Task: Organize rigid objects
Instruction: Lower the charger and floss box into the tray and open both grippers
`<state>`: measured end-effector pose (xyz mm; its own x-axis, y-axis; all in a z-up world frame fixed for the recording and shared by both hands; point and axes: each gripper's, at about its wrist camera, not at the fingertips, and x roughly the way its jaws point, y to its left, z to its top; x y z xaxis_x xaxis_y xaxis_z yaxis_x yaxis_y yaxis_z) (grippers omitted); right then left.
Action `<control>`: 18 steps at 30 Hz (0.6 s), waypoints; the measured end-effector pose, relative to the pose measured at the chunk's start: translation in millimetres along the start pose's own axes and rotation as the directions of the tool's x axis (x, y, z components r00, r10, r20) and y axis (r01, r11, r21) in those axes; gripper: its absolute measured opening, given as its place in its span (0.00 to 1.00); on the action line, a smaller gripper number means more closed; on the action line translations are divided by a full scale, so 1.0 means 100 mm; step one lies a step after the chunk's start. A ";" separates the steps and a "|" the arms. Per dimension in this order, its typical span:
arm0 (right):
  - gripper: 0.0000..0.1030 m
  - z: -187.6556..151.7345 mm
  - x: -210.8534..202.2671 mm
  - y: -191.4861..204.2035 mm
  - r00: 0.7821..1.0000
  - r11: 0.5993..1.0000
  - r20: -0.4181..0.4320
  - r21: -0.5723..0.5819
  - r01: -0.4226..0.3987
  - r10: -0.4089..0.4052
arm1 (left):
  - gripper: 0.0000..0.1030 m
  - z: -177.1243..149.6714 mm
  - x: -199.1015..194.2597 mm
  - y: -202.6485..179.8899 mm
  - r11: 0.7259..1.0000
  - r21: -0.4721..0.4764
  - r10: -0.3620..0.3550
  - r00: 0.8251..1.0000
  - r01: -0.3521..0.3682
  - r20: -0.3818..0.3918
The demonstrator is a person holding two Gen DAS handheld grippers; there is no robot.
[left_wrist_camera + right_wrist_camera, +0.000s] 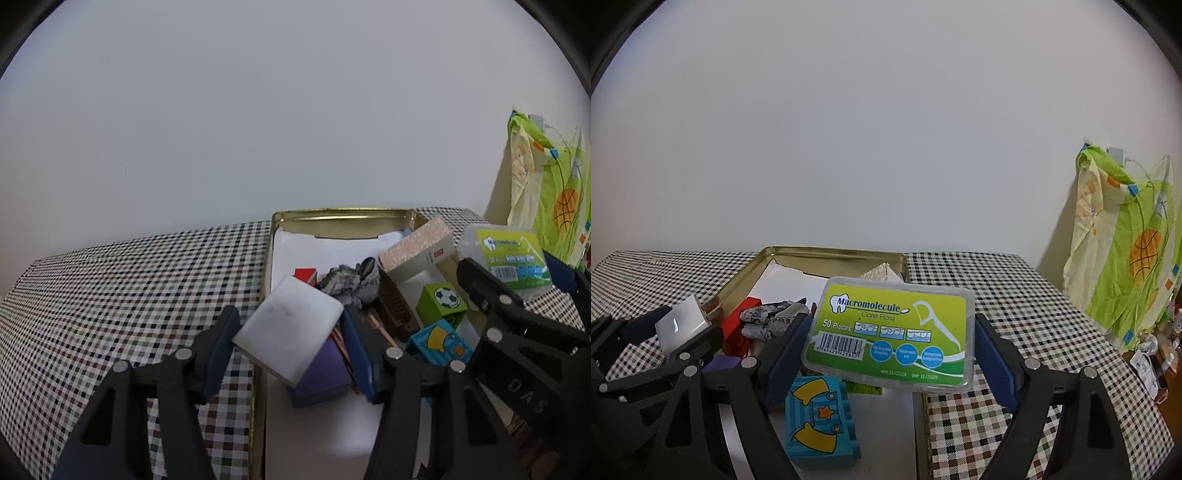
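My left gripper (290,334) is shut on a flat white box (288,328) and holds it tilted above the left edge of a gold tin (343,216). My right gripper (888,349) is shut on a clear floss box with a green label (890,334), held above the tin's right edge; this box also shows in the left wrist view (504,260). In the tin lie a purple block (321,376), a blue toy block (818,421), a green football cube (441,301), a red block (306,276), a brown comb (397,308), a crumpled wrapper (349,280) and a patterned carton (417,251).
The tin stands on a table with a checked cloth (122,295). A plain white wall stands behind the table. A green and yellow cloth with a basketball print (1126,251) hangs at the far right, with small clutter (1156,354) below it.
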<state>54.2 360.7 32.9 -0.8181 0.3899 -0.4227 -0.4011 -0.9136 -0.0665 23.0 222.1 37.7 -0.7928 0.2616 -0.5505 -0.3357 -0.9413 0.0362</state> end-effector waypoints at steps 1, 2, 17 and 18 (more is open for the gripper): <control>0.84 0.00 0.00 -0.01 1.000 1.000 -0.004 0.006 -0.014 0.014 | 0.55 0.00 0.01 -0.03 1.000 0.010 -0.001 1.000 0.001 -0.002; 0.84 0.00 0.01 -0.02 1.000 1.000 -0.011 0.008 -0.028 0.028 | 0.55 0.00 0.02 -0.08 1.000 0.029 -0.004 1.000 0.004 -0.007; 0.85 -0.01 0.04 0.07 0.996 0.996 -0.043 -0.037 -0.084 0.082 | 0.55 -0.02 0.05 -0.22 0.995 0.095 0.024 0.999 -0.020 -0.042; 0.85 -0.02 0.03 0.07 0.996 0.996 -0.040 -0.037 -0.081 0.079 | 0.55 -0.02 0.05 -0.22 0.995 0.099 0.032 0.999 -0.027 -0.043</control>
<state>49.8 355.1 29.5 -0.8301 0.3111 -0.4628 -0.3179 -0.9458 -0.0656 27.5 243.8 32.3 -0.7804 0.2222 -0.5845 -0.3626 -0.9224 0.1334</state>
